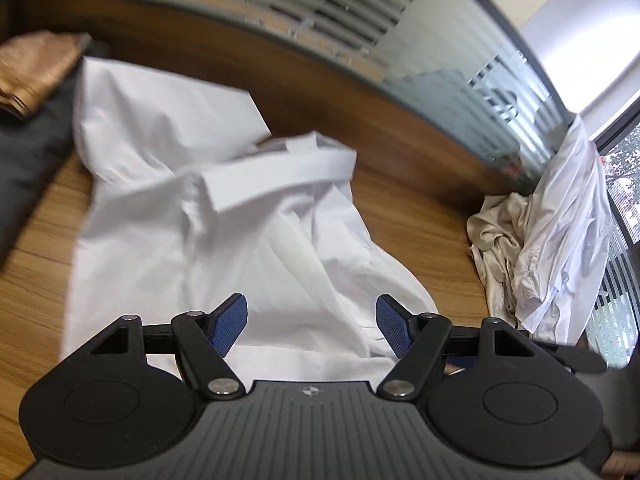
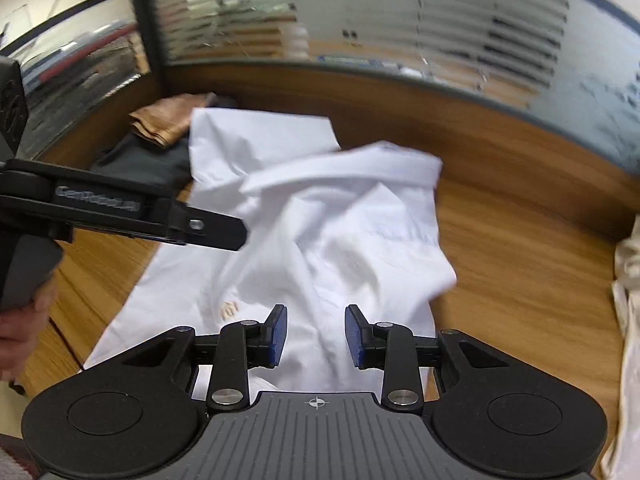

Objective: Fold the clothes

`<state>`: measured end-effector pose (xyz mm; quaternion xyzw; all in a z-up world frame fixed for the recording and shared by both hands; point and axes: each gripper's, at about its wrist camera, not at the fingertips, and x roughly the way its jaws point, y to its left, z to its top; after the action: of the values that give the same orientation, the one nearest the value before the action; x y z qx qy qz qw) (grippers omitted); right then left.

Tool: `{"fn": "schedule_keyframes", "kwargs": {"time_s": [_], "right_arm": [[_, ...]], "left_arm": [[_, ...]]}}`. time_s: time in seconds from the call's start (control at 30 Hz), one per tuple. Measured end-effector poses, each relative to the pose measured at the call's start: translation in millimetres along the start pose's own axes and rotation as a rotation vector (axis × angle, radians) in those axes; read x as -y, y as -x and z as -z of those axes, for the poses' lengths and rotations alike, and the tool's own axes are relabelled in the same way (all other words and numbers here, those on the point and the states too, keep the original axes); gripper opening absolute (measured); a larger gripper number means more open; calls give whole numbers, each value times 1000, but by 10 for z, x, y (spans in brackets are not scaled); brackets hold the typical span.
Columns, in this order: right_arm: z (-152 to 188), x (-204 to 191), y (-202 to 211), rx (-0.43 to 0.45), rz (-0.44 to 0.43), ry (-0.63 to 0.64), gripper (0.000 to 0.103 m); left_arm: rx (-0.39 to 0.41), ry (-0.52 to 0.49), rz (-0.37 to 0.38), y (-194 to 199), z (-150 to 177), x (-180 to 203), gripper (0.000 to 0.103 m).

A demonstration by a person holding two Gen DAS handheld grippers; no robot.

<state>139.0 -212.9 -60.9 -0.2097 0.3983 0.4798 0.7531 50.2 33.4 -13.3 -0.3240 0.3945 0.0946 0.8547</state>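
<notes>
A white collared shirt [image 1: 248, 220] [image 2: 340, 248] lies crumpled on the wooden table [image 1: 32, 260] [image 2: 520, 280], its collar [image 1: 280, 176] [image 2: 340, 172] standing up at the far side. My left gripper [image 1: 312, 328] hovers over the shirt's near part, jaws wide open with nothing between the blue pads. The right gripper [image 2: 317, 336] is also over the shirt's near edge, its jaws apart and no cloth pinched. In the right wrist view, one black finger [image 2: 216, 232] of the left gripper reaches over the shirt from the left, held by a person's hand [image 2: 20, 332].
A folded brown garment [image 1: 32, 68] [image 2: 164, 120] rests on a dark garment [image 1: 24, 152] [image 2: 140, 164] at the far left. A heap of beige and white clothes [image 1: 540, 232] [image 2: 628, 280] sits at the right. A wood-and-glass partition [image 1: 360, 20] bounds the table's back.
</notes>
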Motion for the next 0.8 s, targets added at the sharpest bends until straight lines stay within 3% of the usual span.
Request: {"fn": "schedule_keyframes", "kwargs": {"time_s": [0.27,0.3,0.37,0.43,0.47,0.5,0.67,0.8], "right_arm": [[143,61,-36,-2,37,25,34],[142,54,-49,0,41,29,34],[133,41,-78,0,53,40,34],[124,33,-116,-2,61,57,24],[119,34,-124,-2,62,62,21],[114,40,-124,1,61,63,14],[51,117,61,58,42,-2,10],[-52,291,480,174,24,-142,4]], "left_arm": [[-107,88,-24,-521,37,3,74],[-114,90,-29,-565,45,-1,69],[-121,92,-22,-617,61,-19,44],[-137,102,9,-630,65,-52,8],[-131,104,21,-607,60,-65,2],[-117,95,27,-566,46,-60,1],[0,21,30,-130,-80,10,0],[94,-30,10,315,-201,33,0]]}}
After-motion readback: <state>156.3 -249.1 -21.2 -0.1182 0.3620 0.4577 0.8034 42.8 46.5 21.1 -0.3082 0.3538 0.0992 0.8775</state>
